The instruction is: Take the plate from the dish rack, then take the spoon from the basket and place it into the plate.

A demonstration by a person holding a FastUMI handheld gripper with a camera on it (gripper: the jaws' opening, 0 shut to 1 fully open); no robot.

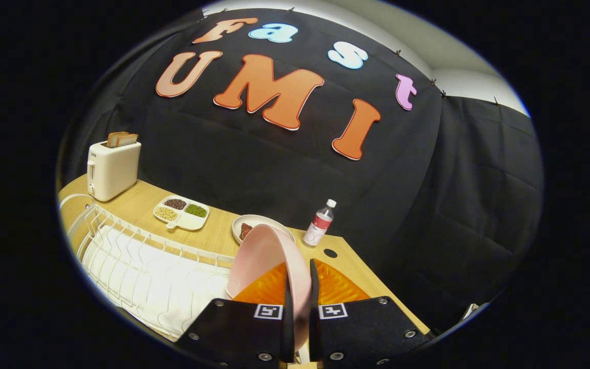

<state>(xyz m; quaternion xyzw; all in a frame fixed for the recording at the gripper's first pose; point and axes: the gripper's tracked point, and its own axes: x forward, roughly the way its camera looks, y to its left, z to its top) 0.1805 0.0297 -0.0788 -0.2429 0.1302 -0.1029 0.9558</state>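
Plate (267,266), pink, is clamped on edge between both fingers of the gripper (299,287), above one white dish rack (136,266) and one orange basket (336,287).

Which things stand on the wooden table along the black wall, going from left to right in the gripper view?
toaster → divided tray of beans → white dish → bottle. Nearer, the gripper holds the pink plate on edge between its fingers.
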